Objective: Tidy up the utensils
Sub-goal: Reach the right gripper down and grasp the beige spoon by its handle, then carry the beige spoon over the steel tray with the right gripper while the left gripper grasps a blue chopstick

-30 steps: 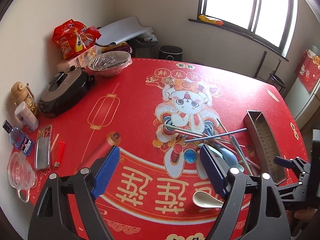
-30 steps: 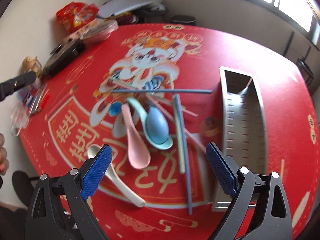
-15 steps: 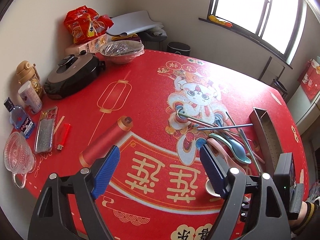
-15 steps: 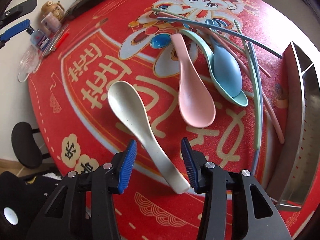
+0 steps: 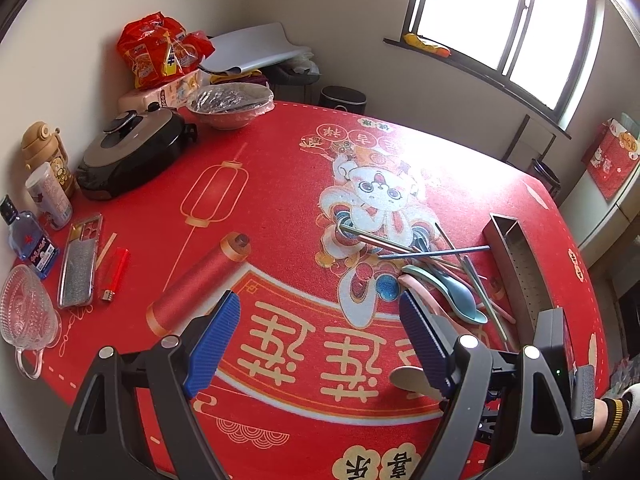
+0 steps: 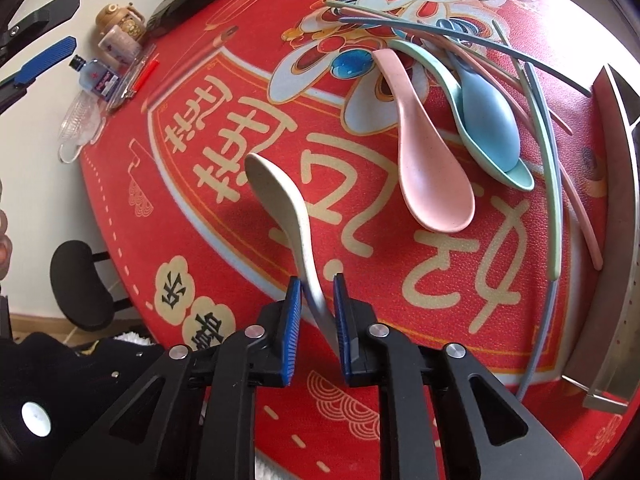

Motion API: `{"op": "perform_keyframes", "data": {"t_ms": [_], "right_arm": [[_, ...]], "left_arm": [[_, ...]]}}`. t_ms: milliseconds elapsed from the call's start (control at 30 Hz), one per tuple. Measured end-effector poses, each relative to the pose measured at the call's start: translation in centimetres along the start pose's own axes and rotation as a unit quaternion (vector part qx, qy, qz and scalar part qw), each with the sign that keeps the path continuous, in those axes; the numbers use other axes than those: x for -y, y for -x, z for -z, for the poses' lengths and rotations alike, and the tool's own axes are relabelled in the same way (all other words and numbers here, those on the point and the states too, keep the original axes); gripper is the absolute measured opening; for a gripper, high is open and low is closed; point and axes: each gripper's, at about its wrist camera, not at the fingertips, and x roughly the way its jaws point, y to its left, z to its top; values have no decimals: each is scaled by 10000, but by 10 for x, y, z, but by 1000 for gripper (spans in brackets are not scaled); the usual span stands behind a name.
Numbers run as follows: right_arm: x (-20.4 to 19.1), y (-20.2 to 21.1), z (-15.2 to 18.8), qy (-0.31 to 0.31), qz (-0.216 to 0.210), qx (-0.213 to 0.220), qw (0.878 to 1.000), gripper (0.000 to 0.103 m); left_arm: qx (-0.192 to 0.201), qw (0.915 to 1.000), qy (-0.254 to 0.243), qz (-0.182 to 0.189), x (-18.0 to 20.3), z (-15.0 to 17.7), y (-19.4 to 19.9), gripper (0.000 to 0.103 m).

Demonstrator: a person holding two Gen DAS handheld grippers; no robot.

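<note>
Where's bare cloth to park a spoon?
Free: the wide band of tablecloth between the black cooker and the utensil pile. Crowded: the pile against the metal tray, and the left edge by the lighter.

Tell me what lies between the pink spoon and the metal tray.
In the right wrist view, between the pink spoon and the metal tray lie the blue spoon nested in a green spoon, then chopsticks.
</note>
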Motion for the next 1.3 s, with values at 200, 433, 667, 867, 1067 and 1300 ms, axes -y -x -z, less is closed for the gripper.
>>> {"op": "perform_keyframes", "data": {"t_ms": [200, 433, 667, 867, 1067, 1300], "right_arm": [[-4, -2, -1, 69, -85, -19, 9999, 6], [5, 30, -1, -70, -298, 605, 9977, 6], [60, 95, 5, -1055, 9, 1576, 9818, 6], [113, 136, 22, -1919, 391, 1986, 9603, 6], [146, 154, 34, -2178, 513, 2054, 9528, 6], [166, 155, 37, -2196, 460, 2009, 9536, 6]], "left_arm": [[-47, 10000, 60, 13, -3, 2, 0, 75], [-142, 9998, -91, 145, 5, 1, -10, 66], [-276, 9955, -707, 568, 42, -6, -39, 62], [-720, 9825, -1195, 1238, 91, -22, -95, 51], [-1330, 9635, -1676, 1610, 151, -13, -144, 29], [-1523, 9426, -2385, 1773, 179, -46, -196, 22]]}}
